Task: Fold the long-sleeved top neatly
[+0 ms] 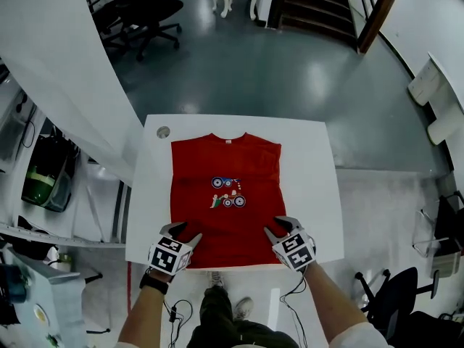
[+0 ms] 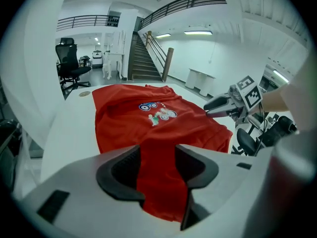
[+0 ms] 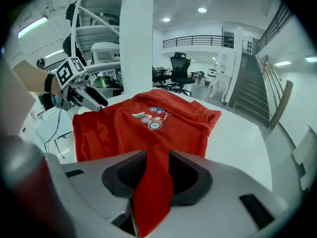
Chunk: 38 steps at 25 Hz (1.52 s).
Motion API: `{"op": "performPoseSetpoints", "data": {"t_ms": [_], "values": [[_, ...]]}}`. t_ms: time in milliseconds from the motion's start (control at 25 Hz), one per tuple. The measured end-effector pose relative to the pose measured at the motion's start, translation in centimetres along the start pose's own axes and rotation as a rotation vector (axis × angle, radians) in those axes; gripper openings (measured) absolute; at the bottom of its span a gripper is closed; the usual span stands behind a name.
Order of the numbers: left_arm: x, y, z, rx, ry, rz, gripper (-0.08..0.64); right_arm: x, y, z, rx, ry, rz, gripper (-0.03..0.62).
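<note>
A red long-sleeved top with a small printed tractor motif lies flat on the white table, collar at the far side and sleeves folded in. My left gripper is shut on the near left part of the hem, and red cloth runs between its jaws. My right gripper is shut on the near right part of the hem, with a strip of red cloth pinched between its pads. Each gripper shows in the other's view, the right gripper and the left gripper.
A round grommet sits in the table's far left corner. Office chairs stand on the floor beyond, with a staircase behind. A shelf with gear is at the left, another chair at the right.
</note>
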State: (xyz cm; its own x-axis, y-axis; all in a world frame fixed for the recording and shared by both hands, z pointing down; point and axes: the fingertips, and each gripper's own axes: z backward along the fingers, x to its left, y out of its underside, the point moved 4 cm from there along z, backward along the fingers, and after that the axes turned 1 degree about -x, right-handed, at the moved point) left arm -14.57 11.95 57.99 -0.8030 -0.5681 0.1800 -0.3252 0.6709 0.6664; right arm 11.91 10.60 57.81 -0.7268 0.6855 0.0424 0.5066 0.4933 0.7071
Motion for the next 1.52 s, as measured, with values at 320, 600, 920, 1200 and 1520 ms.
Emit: {"op": "performPoseSetpoints", "data": {"t_ms": [320,600,920,1200,1520], "values": [[-3.0,3.4,2.0,0.013,-0.021,-0.064,0.219,2.2,3.9,3.1,0.016,-0.005,-0.013,0.155],[-4.6,5.2,3.1,0.011,-0.051,-0.092,0.221,3.4,5.8,5.2,-0.013,0.002,0.002,0.152],[-5.7,6.3,4.4,-0.005,-0.079,-0.142,0.222,4.9,7.5,6.4,0.0,-0.006,0.005,0.152],[-5.3,7.0,5.8,-0.057,-0.169,-0.204,0.224,5.2,8.4,7.3,-0.014,0.004,0.008,0.152],[-5.4,9.5,5.1,0.04,-0.186,-0.255,0.213,5.6,9.2,7.4,0.004,0.022,0.045,0.149]]}}
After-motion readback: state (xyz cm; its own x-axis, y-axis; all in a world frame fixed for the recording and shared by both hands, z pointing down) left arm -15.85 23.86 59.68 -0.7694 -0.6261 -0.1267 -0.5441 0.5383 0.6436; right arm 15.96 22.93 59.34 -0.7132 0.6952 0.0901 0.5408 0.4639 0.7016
